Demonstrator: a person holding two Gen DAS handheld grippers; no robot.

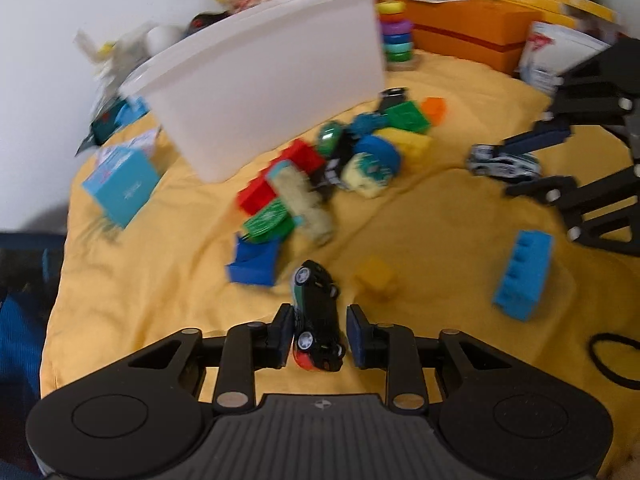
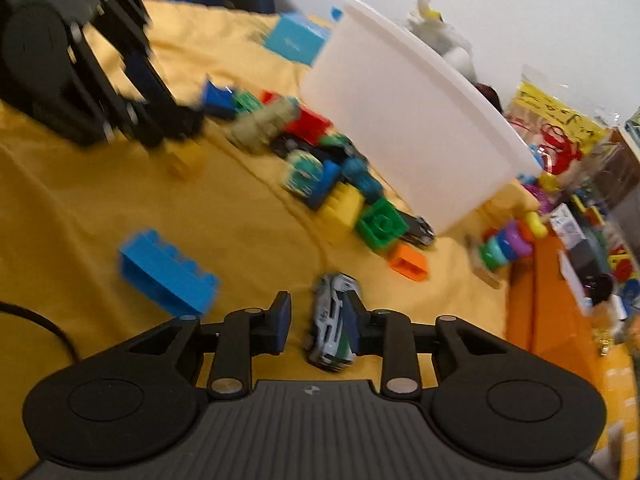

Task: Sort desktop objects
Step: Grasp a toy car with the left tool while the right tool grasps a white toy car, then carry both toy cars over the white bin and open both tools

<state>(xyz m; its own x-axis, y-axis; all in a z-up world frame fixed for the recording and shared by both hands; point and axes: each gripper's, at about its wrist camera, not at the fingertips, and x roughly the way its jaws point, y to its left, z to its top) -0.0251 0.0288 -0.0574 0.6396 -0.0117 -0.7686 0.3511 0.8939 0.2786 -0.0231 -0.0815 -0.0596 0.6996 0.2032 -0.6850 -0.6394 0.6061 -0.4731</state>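
A black toy car (image 1: pixel 316 308) lies between the fingers of my left gripper (image 1: pixel 320 332). The left pad touches it and a thin gap shows at the right pad, so the gripper is open. My right gripper (image 2: pixel 318 320) is open around a silver toy car (image 2: pixel 334 320), which leans on the right pad with free space to its left. In the left wrist view the right gripper (image 1: pixel 510 168) is at the right, with the silver car (image 1: pixel 492 160) at its tips. A mixed pile of bricks and toy cars (image 1: pixel 332 160) lies against a white bin (image 1: pixel 272 92). All is blurred.
Loose on the yellow cloth (image 1: pixel 420 220) are a blue brick (image 1: pixel 524 276) and a small yellow brick (image 1: pixel 376 278). A teal box (image 1: pixel 124 184) lies left of the bin. A ring-stacking toy (image 1: pixel 396 36) and an orange box (image 1: pixel 468 28) stand behind. A black cable (image 1: pixel 612 356) loops at the right.
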